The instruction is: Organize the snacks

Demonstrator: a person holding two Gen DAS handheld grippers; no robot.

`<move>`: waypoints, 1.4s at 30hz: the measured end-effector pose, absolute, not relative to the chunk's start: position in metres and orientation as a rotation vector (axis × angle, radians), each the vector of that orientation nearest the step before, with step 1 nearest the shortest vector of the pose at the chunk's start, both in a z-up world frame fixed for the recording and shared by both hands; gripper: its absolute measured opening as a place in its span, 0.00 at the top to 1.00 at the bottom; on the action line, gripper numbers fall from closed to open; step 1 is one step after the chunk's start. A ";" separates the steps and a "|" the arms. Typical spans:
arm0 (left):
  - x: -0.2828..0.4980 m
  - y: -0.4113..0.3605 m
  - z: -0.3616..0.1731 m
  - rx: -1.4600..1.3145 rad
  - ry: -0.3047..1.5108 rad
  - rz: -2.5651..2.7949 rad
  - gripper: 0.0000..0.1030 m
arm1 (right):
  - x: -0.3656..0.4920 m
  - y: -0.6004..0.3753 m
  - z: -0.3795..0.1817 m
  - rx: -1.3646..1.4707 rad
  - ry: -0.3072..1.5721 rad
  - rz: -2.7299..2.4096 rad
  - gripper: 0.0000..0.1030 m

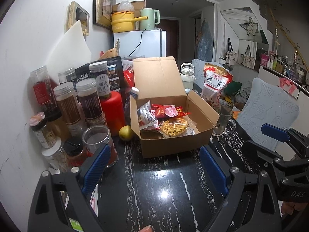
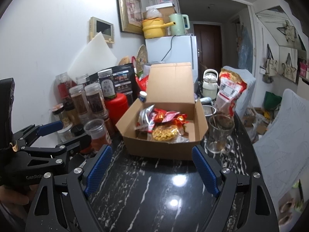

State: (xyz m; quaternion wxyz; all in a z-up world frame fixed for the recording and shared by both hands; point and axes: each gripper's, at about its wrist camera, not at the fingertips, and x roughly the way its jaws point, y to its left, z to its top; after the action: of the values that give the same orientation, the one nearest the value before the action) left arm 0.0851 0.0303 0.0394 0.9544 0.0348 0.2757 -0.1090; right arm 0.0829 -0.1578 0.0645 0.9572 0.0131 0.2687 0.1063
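An open cardboard box (image 1: 173, 145) (image 2: 164, 150) stands on the black marble table (image 1: 154, 183) (image 2: 154, 183). It holds red snack packets (image 1: 166, 112) (image 2: 166, 117) and a yellow waffle snack (image 1: 173, 128) (image 2: 164, 133). A red and clear bag of cashews (image 1: 215, 81) (image 2: 229, 90) stands to the box's right. My left gripper (image 1: 154, 166) is open and empty, just in front of the box. My right gripper (image 2: 152, 166) is open and empty, also in front of the box. The right gripper shows at the right edge of the left wrist view (image 1: 278, 135); only one blue finger is visible there.
Several jars (image 1: 81, 100) (image 2: 88, 100) and a red canister (image 1: 112, 112) (image 2: 115, 106) crowd the wall left of the box. A yellow fruit (image 1: 125, 133) lies by the box's corner. A glass mug (image 1: 222, 119) (image 2: 220, 133) stands right of it. A pale chair (image 1: 266, 112) is beyond the table's right edge.
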 end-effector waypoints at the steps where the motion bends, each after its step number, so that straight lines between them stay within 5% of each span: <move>1: 0.085 0.030 0.039 0.071 0.562 -0.222 0.08 | 0.083 -0.157 0.064 0.025 0.548 0.215 0.17; 42: 0.099 0.023 0.034 0.067 0.590 -0.230 0.08 | 0.089 -0.169 0.061 0.027 0.560 0.166 0.17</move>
State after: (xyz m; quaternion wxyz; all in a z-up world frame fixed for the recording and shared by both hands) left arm 0.0988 0.0230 0.0340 0.9498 0.0332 0.2899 -0.1130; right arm 0.0888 -0.1686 0.0606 0.9575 0.0134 0.2762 0.0820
